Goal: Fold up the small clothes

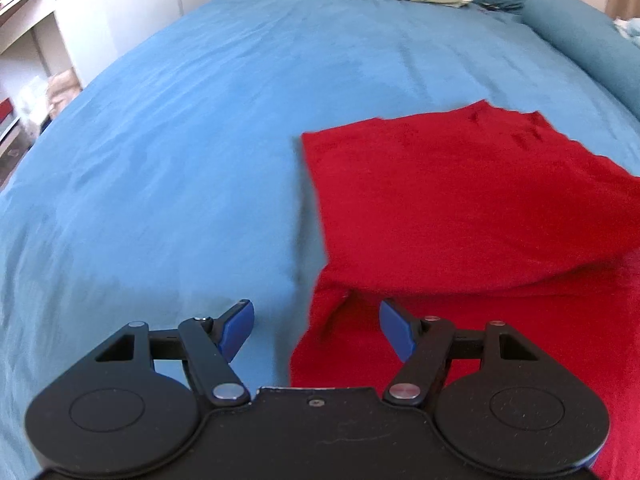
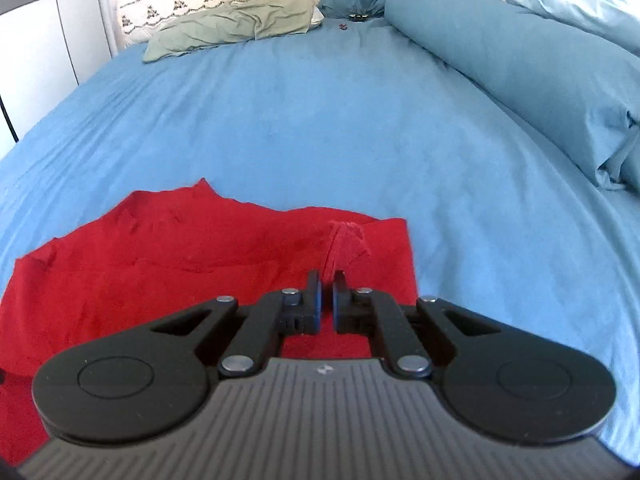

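Observation:
A red garment (image 1: 460, 208) lies on the blue bed sheet (image 1: 180, 152), its far part folded over the near part. My left gripper (image 1: 316, 324) is open and empty, hovering over the garment's left edge near a small turned-up flap. In the right wrist view the red garment (image 2: 160, 272) fills the lower left. My right gripper (image 2: 327, 280) is shut on a bunched pinch of the red garment (image 2: 346, 240) near its right edge, lifting it slightly.
Pillows (image 2: 224, 4) and a green cloth (image 2: 228, 28) lie at the head of the bed. A rolled blue duvet (image 2: 520, 60) runs along the right side. White shelves (image 1: 36, 40) stand to the left of the bed.

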Tool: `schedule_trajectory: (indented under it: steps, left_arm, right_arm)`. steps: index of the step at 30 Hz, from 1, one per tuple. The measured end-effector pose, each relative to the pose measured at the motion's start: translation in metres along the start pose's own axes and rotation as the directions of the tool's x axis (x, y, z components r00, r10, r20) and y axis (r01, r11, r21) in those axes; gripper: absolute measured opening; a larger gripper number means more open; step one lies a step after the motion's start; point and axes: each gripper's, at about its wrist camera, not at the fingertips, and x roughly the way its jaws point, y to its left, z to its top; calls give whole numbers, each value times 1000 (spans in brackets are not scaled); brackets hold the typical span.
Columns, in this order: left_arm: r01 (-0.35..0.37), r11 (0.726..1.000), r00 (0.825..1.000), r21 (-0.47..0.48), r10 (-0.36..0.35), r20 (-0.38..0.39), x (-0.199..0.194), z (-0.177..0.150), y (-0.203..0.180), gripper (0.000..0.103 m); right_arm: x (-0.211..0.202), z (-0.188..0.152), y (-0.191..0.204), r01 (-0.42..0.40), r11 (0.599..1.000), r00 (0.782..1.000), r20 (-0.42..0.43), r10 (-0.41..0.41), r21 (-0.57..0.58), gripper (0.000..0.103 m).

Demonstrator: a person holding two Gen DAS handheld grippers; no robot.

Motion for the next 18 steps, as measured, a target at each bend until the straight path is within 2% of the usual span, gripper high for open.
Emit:
schedule_trajectory:
  steps: [4, 8, 9, 10, 11, 12, 14, 16, 17, 18]
  left_arm:
    - [-30, 998, 999, -58, 29, -20, 6, -3, 9, 74]
    - [-53, 993, 998, -102, 50, -38, 6, -5, 18, 76]
    - [-63, 992, 997, -107, 58, -43, 5, -5, 19, 76]
    - [-71, 991, 997, -112, 66, -50, 4, -4, 20, 76]
    - [-83, 989, 995, -120, 76, -61, 2, -4, 21, 76]
    - [-86, 989, 995, -123, 79, -60, -2, -4, 21, 74]
    - [-60, 994, 998, -91, 58, -23, -17, -1, 13, 73]
    - [39, 999, 998, -34, -37, 43, -36, 3, -2, 77]
    - [77, 997, 994, 7, -77, 75, -44, 4, -11, 87]
    - [84, 995, 991, 44, -88, 97, -48, 5, -22, 93]
  right_arm:
    - [21, -12, -11, 57, 998, 998, -39, -57, -4, 20]
    - [33, -19, -10, 65, 997, 996, -57, -67, -33, 23]
    - [30, -18, -10, 66, 997, 996, -55, -67, -28, 28]
    - [29, -15, -9, 79, 997, 995, -57, -80, -15, 49]
    - [23, -15, -10, 100, 995, 994, -49, -100, 0, 76]
    - [11, -15, -10, 119, 993, 993, -9, -119, 8, 85]
    - [-13, -18, -1, 109, 994, 988, 111, -105, -32, 103]
    - [-17, -17, 14, 58, 991, 991, 129, -42, -121, 103]
    - [-14, -18, 21, 26, 986, 993, 115, -7, -167, 103]
    - [-8, -19, 26, 0, 981, 996, 88, 18, -194, 103]
